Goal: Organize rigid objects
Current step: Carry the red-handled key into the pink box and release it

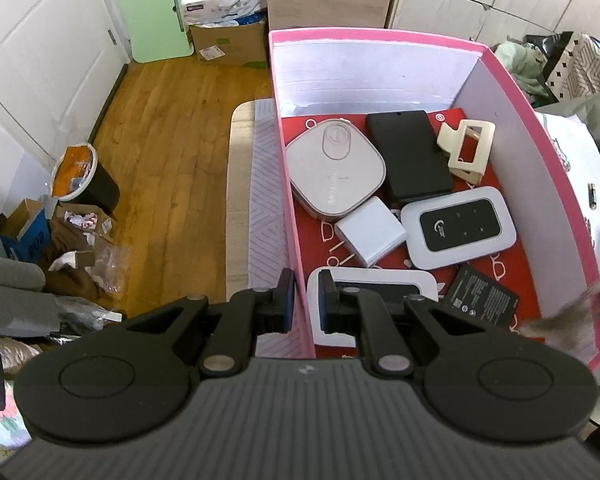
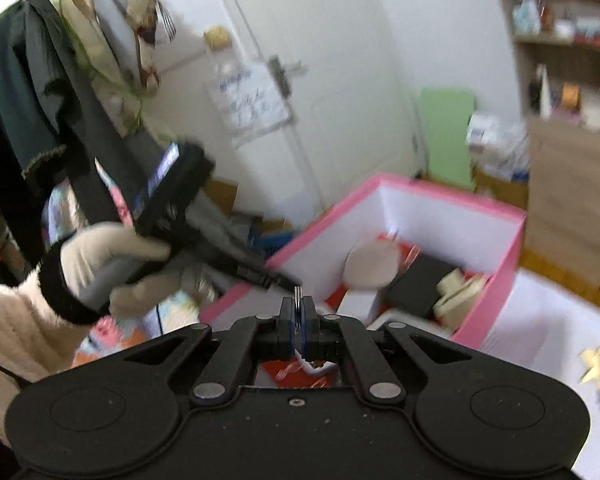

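Pink box [image 1: 296, 216] gripped at its wall.

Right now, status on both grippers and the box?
Left gripper clamped on pink box wall. Right gripper shut on thin metal ring. Nothing blocking.

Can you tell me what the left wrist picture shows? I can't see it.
The left gripper pinches the wall of a pink box. Inside lie a rounded white device, a black case and a cream clip.
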### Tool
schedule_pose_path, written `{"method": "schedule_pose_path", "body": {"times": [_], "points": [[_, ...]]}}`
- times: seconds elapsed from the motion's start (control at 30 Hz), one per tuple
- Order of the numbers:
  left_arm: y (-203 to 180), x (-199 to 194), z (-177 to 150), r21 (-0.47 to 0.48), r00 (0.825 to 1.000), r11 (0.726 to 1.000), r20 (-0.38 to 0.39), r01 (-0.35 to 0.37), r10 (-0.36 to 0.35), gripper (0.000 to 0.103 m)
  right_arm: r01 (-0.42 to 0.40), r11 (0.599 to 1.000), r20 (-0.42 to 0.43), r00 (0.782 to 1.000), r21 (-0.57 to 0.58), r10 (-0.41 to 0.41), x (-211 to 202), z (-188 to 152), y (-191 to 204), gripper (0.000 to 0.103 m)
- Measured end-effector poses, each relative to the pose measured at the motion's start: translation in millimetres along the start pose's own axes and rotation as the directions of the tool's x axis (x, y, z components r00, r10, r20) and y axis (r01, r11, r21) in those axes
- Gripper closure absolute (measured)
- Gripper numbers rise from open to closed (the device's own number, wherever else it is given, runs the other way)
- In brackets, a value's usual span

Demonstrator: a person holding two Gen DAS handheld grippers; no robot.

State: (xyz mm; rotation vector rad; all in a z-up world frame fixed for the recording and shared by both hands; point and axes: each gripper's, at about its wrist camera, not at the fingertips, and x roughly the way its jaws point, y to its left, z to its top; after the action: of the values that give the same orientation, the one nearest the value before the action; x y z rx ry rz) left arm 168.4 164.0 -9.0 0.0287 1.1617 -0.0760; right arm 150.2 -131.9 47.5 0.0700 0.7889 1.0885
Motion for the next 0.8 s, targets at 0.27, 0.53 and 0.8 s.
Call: {"method": "schedule_pose_path", "body": {"times": [0.27,0.53,0.8], "points": [[3,-1,-2,-0.004,1.000,1.000,0.007,0.011,-0.011,0.093,-0.092,0.991,-0.168,0.980,0.093,0.107,67,-17,-1,0.099],[2,-2,-3,-0.004,1.000,1.000,0.019,0.016,-0.016,0.093,-0.046,0.991,-0.154,0.986,0.128,0.065,43,-22,-9,0.092],[3,-2,-3,-0.017,1.000,1.000,0.023,0.022,-0.022,0.093,0.082,0.982,-0.031,0.996,0.173,-0.077,-18,-30,-23,0.075]]}}
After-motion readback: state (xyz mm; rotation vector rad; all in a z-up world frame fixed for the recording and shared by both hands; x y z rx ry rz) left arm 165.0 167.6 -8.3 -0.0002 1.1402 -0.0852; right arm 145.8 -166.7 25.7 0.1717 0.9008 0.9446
